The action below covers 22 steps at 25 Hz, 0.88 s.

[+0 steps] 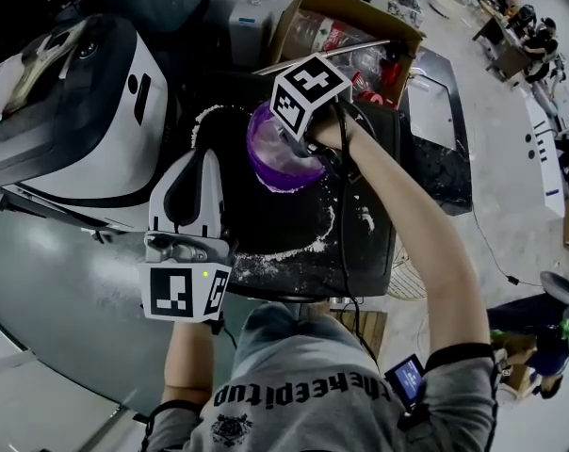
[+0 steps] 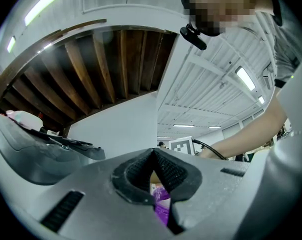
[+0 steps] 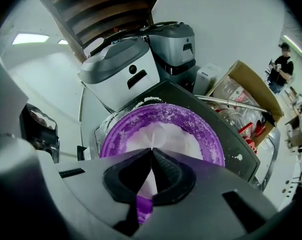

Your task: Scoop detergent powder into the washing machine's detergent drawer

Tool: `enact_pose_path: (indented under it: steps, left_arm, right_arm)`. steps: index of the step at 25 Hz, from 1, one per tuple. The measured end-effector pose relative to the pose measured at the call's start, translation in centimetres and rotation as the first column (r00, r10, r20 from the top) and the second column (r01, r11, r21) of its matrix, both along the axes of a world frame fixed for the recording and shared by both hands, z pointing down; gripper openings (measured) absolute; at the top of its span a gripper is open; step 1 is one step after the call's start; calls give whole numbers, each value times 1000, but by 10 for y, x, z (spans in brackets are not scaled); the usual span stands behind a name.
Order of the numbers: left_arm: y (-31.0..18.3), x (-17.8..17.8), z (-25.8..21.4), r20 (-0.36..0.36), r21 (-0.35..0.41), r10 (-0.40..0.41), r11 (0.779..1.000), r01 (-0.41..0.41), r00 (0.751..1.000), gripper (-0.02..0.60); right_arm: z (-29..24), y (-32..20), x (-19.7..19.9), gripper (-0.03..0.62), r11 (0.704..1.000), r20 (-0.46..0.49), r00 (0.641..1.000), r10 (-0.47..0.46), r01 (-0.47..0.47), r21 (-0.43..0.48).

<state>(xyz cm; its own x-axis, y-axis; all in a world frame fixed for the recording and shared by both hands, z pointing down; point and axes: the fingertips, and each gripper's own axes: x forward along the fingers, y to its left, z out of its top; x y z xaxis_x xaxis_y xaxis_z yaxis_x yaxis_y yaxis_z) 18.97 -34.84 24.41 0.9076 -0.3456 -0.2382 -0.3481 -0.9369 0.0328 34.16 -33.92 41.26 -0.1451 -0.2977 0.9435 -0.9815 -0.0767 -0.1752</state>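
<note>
A purple scoop (image 1: 277,163) full of white detergent powder (image 3: 163,134) hangs over the black washing machine top (image 1: 360,243). My right gripper (image 1: 297,144) is shut on its handle, and in the right gripper view the jaws (image 3: 152,151) close on purple plastic. A powder-rimmed drawer opening (image 1: 209,116) shows at the machine's back left, partly hidden by the scoop. My left gripper (image 1: 202,156) stands left of the scoop, tilted upward, shut on nothing (image 2: 152,151); a sliver of the purple scoop (image 2: 162,204) shows past its pads.
Spilled powder (image 1: 299,245) streaks the machine top. A white-and-black appliance (image 1: 77,92) stands to the left, a white container (image 1: 251,22) and a cardboard box (image 1: 350,31) of bottles behind. People sit at desks at the far right (image 1: 529,36).
</note>
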Motion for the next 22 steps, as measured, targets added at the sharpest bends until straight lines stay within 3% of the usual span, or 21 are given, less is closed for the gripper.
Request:
enact_pose_path:
  steps: [15, 22]
  left_arm:
    - [-7, 9, 8, 2, -29, 13, 1000, -13, 1000, 3]
    - [-4, 6, 4, 0, -15, 15, 1000, -15, 1000, 3]
  right_arm:
    - [-2, 0, -28, 6, 999, 186, 983, 1, -7, 31]
    - [-9, 6, -15, 6, 997, 175, 984, 43, -54, 61]
